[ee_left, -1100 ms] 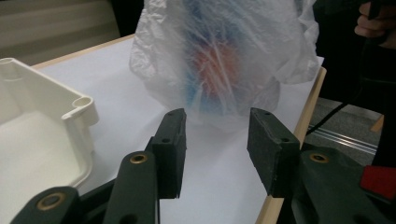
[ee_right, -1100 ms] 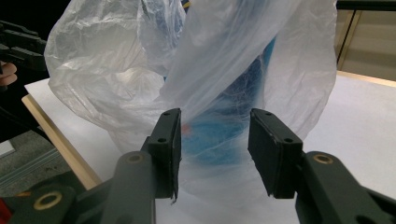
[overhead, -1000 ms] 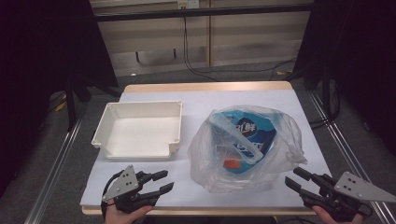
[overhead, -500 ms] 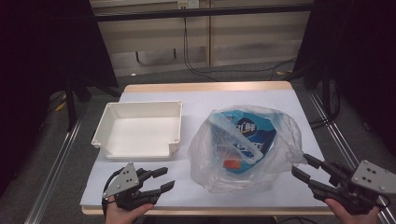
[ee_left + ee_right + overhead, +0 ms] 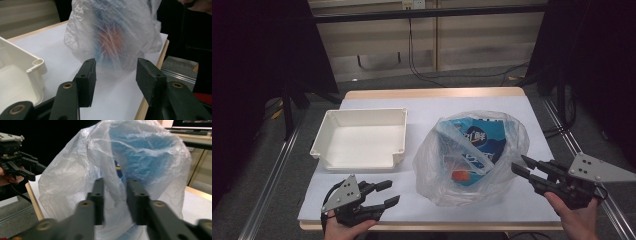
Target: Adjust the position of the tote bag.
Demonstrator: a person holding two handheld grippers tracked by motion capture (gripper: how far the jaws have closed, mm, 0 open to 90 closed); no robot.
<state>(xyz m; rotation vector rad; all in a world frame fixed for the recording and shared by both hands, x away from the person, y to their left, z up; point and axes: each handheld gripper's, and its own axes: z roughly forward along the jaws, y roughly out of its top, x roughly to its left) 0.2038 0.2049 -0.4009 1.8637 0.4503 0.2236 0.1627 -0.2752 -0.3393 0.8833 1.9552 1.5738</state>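
A clear plastic bag [image 5: 472, 155] stands on the table's right half, holding a blue printed packet [image 5: 482, 140] and something orange [image 5: 458, 176]. My right gripper [image 5: 517, 164] has its tips at the bag's right side. In the right gripper view its jaws [image 5: 115, 200] have just been closing. A narrow gap is left between them with a fold of the bag [image 5: 140, 157] in it, and the pads do not visibly press. My left gripper [image 5: 388, 193] rests at the front left, open and empty. It faces the bag [image 5: 112, 32] past its own tips [image 5: 115, 75].
A white empty tray [image 5: 319, 142] sits left of the bag, its corner [image 5: 37, 65] close to my left jaws. A white sheet [image 5: 422, 107] covers the tabletop. The table's front edge runs just under both hands. Dark floor and rails flank the table.
The right gripper has moved up and left from the table's front right corner to the bag's side, and its jaws have narrowed. The left gripper has stayed put.
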